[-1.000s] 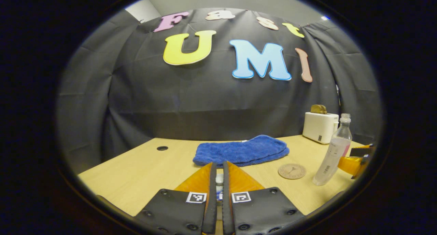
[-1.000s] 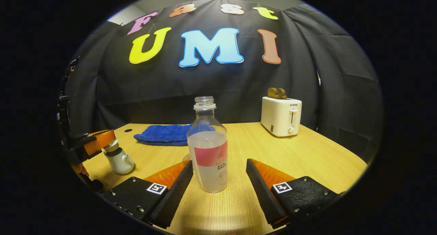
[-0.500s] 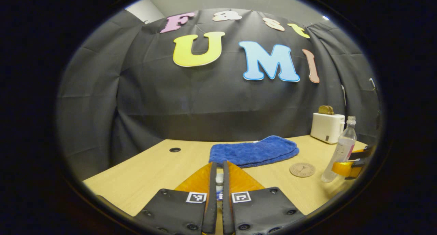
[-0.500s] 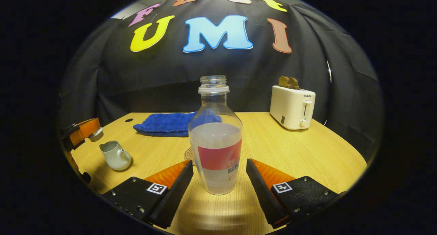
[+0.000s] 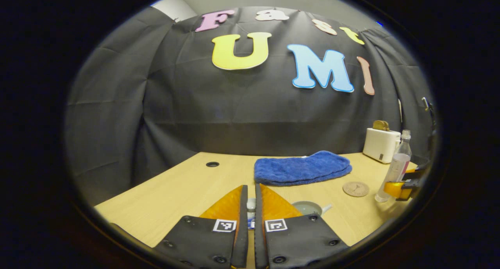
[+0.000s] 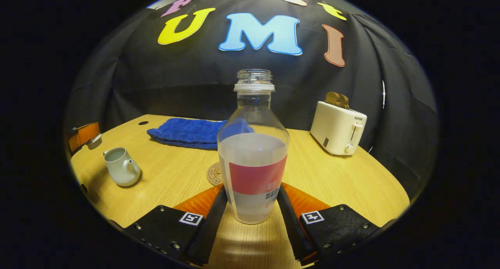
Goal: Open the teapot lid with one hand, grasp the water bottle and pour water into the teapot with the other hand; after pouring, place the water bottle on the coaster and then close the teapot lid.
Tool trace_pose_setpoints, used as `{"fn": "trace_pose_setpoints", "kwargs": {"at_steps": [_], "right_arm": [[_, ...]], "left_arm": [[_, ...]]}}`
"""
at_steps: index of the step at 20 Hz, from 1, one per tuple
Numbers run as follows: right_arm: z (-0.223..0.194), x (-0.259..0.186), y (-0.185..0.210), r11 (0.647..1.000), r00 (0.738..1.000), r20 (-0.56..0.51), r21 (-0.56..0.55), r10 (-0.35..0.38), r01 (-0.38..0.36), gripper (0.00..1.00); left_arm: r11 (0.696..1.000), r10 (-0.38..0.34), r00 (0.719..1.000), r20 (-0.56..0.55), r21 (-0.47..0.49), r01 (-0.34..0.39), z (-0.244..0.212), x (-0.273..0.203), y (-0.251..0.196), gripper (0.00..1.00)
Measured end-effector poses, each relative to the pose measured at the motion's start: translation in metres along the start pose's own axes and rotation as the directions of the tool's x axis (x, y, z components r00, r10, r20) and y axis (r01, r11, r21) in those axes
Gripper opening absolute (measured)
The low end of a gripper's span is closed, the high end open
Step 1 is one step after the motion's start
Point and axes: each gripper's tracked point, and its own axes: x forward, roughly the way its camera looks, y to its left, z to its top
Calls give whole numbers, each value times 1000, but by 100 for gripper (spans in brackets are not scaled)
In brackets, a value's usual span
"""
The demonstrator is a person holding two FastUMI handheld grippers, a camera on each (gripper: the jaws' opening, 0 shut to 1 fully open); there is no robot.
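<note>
Two changes since the frames half a second and a second back. First, right tool (image 6: 252, 200): its fingers stood well apart on either side of the water bottle (image 6: 253, 151); now both press on the bottle's lower body, just under the red label band. Grasp made; bottle upright on the worktop (image 6: 336, 183), centre of the right gripper view, uncapped, about half full. Second, left tool (image 5: 251, 206): clenched on the teapot lid (image 5: 251, 203), a small pale piece glimpsed between the fingertips, and carried off the pot. In the right gripper view that tool with the lid sits at the far left edge, apart from the teapot (image 6: 119, 167), which stands open at left of frame. In the left gripper view the open rim shows just right of the fingers.

Judgement: lid step done, bottle grasp done; lift and pour comes next. Coaster (image 6: 215, 174) lies just behind the bottle, free for set-down. Blue towel (image 6: 187, 131) and toaster (image 6: 339, 128) at the back are not involved.
</note>
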Motion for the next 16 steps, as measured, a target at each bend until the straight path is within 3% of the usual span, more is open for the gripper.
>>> {"fn": "trace_pose_setpoints", "kwargs": {"at_steps": [3,6,12,16], "right_arm": [[10,1,7,992,1000,17,-123,-16,18,76],[21,6,18,955,999,29,-295,-28,36,77],[33,11,49,821,998,65,-569,-18,52,76],[45,21,72,712,995,95,-700,3,65,76]], "left_arm": [[1000,4,1000,-13,-6,-4,-6,-1,7,14],[1000,2,1000,-20,-12,-2,-9,-4,13,14],[1000,16,999,-28,-11,-16,-14,-8,29,14],[1000,26,999,-27,-13,-26,-15,-11,38,14]]}}
